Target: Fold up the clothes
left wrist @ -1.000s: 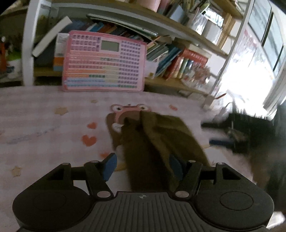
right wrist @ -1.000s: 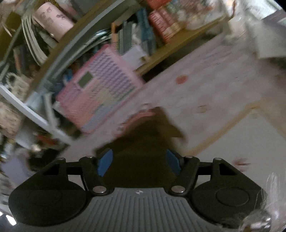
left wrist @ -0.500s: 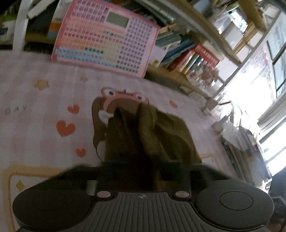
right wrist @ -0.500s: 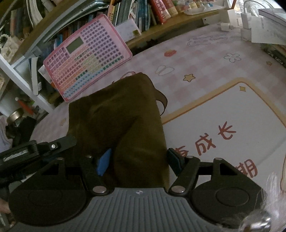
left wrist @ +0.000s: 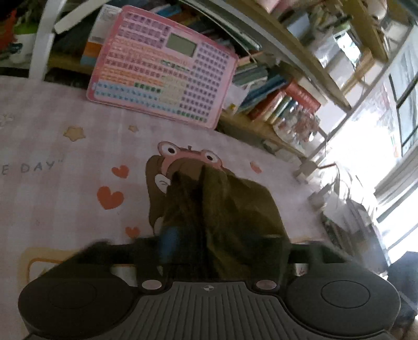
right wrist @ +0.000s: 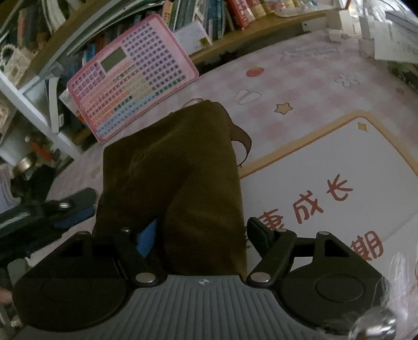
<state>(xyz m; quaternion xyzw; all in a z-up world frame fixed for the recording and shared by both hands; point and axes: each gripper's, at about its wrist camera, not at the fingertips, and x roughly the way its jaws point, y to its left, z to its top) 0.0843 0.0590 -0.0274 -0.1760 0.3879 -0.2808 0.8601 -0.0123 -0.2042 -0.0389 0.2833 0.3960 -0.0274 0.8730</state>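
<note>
Pink play mat (right wrist: 300, 86), olive garment (right wrist: 183, 167) between both grippers' widening jaws (unpinched), pink keyboard toy (left wrist: 162, 81) behind.

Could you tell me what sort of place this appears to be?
Probably a child's room or study corner at home: a cartoon play mat, packed bookshelves and a pink learning keyboard toy.

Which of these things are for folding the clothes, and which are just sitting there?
For the folding:
- olive-brown garment on the pink play mat
- left gripper, jaws just opening, cloth between them
- right gripper, jaws just opening wider around the cloth

Just lying about:
- pink button learning board leaning on the bookshelf
- books
</note>
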